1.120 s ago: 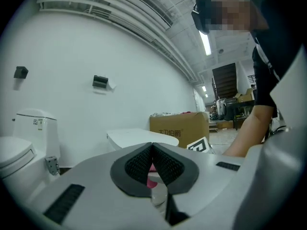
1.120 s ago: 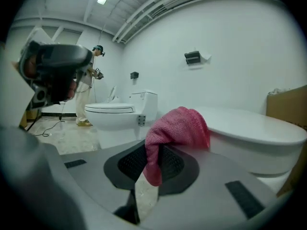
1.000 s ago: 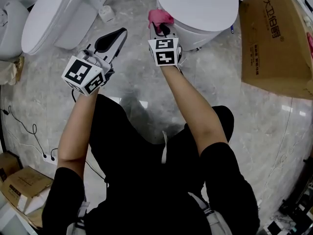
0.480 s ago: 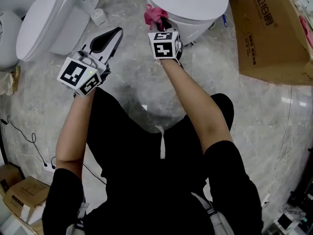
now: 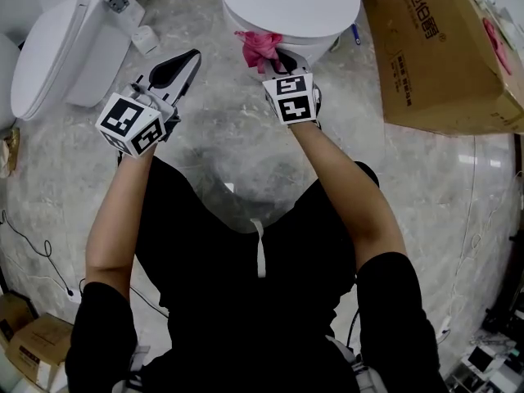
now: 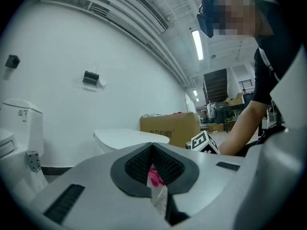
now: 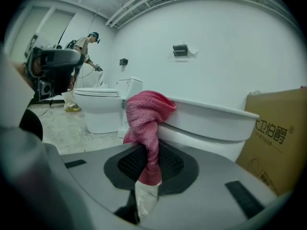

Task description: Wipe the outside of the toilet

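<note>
Right gripper has its jaws clamped on a pink cloth. It pinches only a narrow twisted neck of the fabric between the pads, and the bulk stands bunched beyond the tips. That bunch lies against the near-left side of the toilet, just under the rim of its closed lid. The toilet stands at the far middle of the scene.

Left gripper is closed on nothing and hangs over the marble floor, left of the toilet and apart from it.

The main risk, as I judge it, is the thin grip. If the cloth is dragged hard along the porcelain, friction could pull the twisted neck out of the pads and drop it on the floor.

A second risk is poor coverage. The cloth is wadded and not spread out, so only a small patch seems to touch the bowl, and a sweep may roll the wad along and leave streaks unwiped.

If the gripper presses in to make up for that, its hard tips could reach the ceramic and scrape it.

On the right, a cardboard box stands just beside the toilet. A wide stroke round that side could knock the gripper against the box or snag the cloth on it.
</note>
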`<control>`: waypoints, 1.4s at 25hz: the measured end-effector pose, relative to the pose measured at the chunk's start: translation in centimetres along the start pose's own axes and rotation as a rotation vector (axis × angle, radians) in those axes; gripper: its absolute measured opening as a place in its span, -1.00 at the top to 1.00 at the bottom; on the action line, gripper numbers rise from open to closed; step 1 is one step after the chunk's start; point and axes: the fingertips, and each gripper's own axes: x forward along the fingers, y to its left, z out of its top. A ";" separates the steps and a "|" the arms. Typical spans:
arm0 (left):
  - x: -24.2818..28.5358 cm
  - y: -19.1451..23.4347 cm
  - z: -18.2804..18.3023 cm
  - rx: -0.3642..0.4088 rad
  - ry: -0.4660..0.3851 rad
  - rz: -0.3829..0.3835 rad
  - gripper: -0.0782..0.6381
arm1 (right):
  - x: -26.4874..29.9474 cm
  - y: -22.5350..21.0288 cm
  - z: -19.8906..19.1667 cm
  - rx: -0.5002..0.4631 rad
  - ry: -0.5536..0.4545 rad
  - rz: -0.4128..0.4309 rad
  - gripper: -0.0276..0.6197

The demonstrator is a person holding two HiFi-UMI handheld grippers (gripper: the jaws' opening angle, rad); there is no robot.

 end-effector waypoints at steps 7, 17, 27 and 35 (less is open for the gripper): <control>0.8 -0.6 -0.4 -0.008 -0.009 -0.026 0.74 | -1.8 -3.7 -1.6 0.035 0.015 0.040 0.69; 1.1 -1.7 -0.8 0.006 0.022 -0.054 0.74 | -4.2 -13.3 -3.9 0.136 0.033 -0.076 0.70; -0.1 -2.3 -0.3 0.047 0.075 -0.052 0.74 | -0.8 -25.0 -5.2 0.425 0.093 -0.221 0.71; 0.5 -1.8 -1.1 0.014 0.085 -0.032 0.74 | -1.4 -27.5 -5.8 0.439 0.083 -0.292 0.71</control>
